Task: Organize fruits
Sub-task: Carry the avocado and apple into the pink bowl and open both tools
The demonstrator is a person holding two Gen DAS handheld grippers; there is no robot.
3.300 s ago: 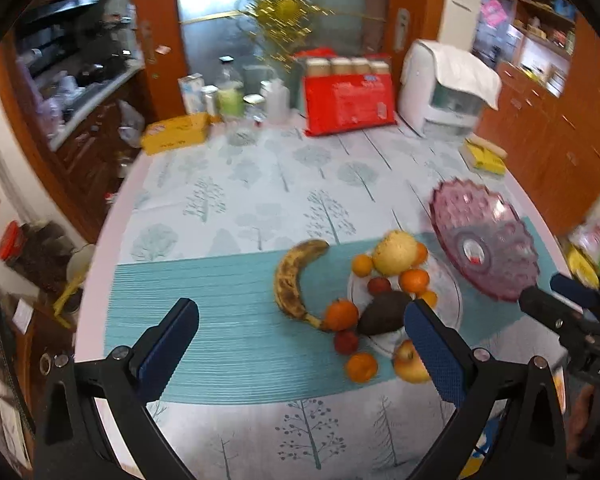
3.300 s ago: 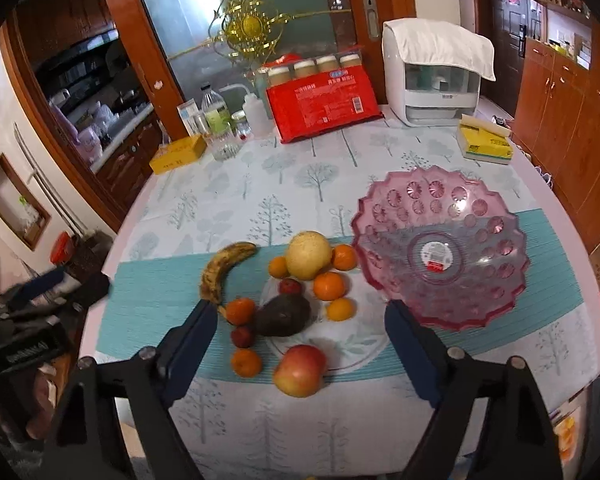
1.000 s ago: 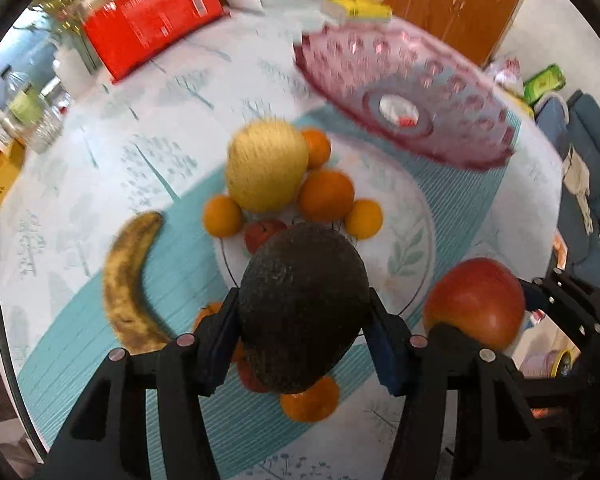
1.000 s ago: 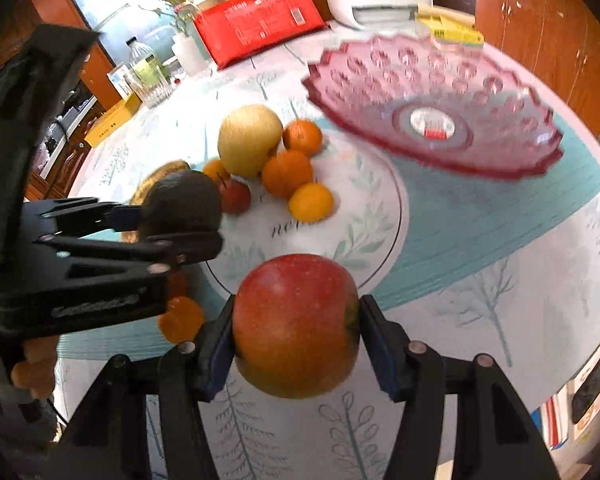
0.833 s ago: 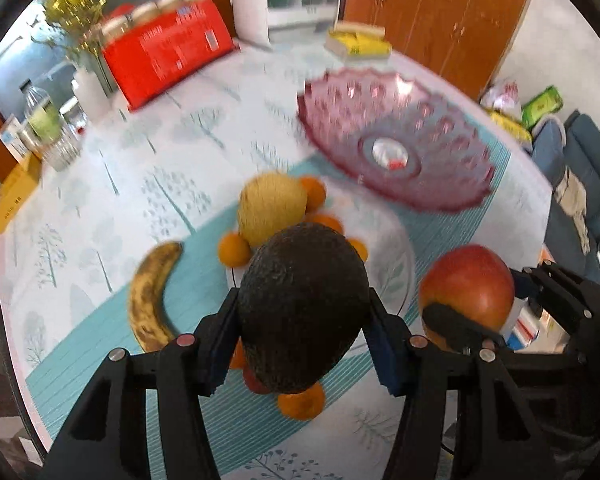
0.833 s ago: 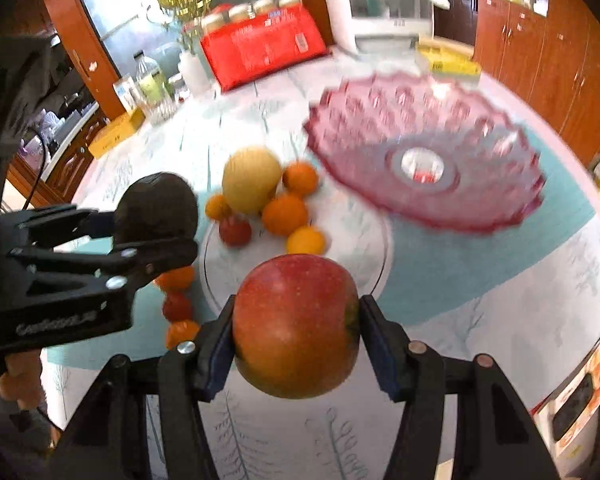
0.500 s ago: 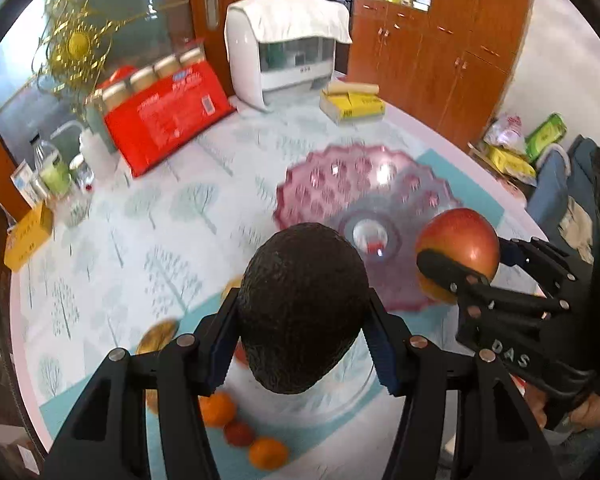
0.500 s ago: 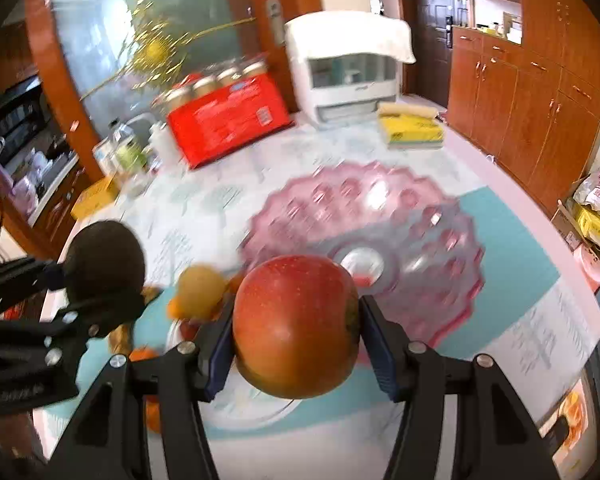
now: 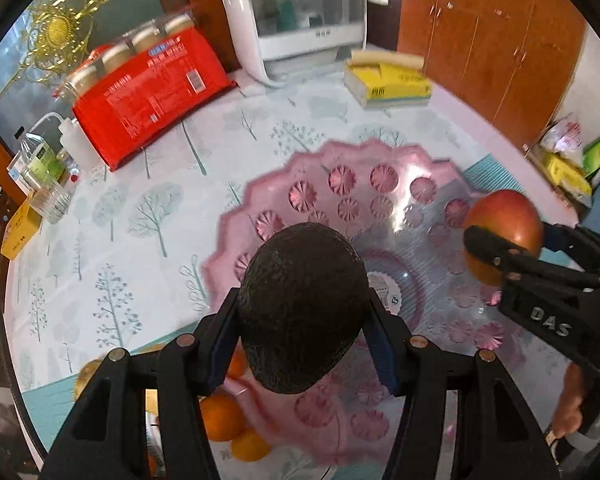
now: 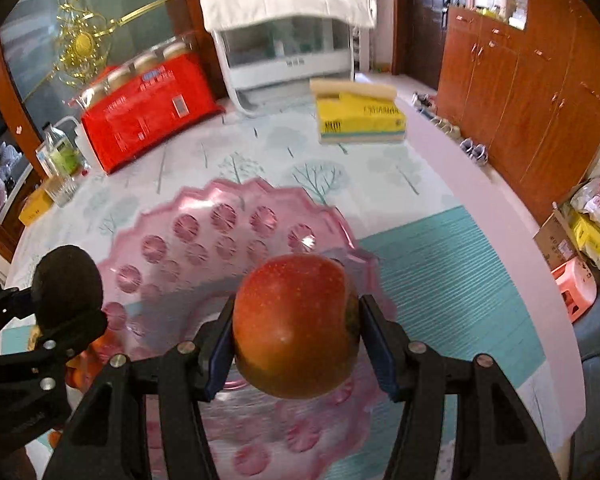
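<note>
My left gripper [image 9: 303, 336] is shut on a dark avocado [image 9: 302, 304] and holds it above the pink glass bowl [image 9: 340, 184]. My right gripper [image 10: 296, 340] is shut on a red apple [image 10: 296, 324], also above the pink bowl [image 10: 204, 232], over its right half. The apple [image 9: 504, 224] shows at the right in the left wrist view, and the avocado [image 10: 68, 284] at the left in the right wrist view. Oranges [image 9: 224, 416] lie below the left gripper, partly hidden.
The bowl sits on a teal mat [image 10: 452, 272] on a tree-print tablecloth [image 9: 140, 216]. At the back stand a red package [image 9: 148, 92], a white appliance [image 10: 288, 44], a yellow tissue box [image 10: 360, 120] and bottles [image 9: 40, 160]. Wooden cabinets [image 10: 532, 100] lie past the table's right edge.
Both grippers closed on their fruits, lifted them off the plate and carried them right and forward. The pink bowl is now directly under both; the fruit plate has dropped mostly out of view.
</note>
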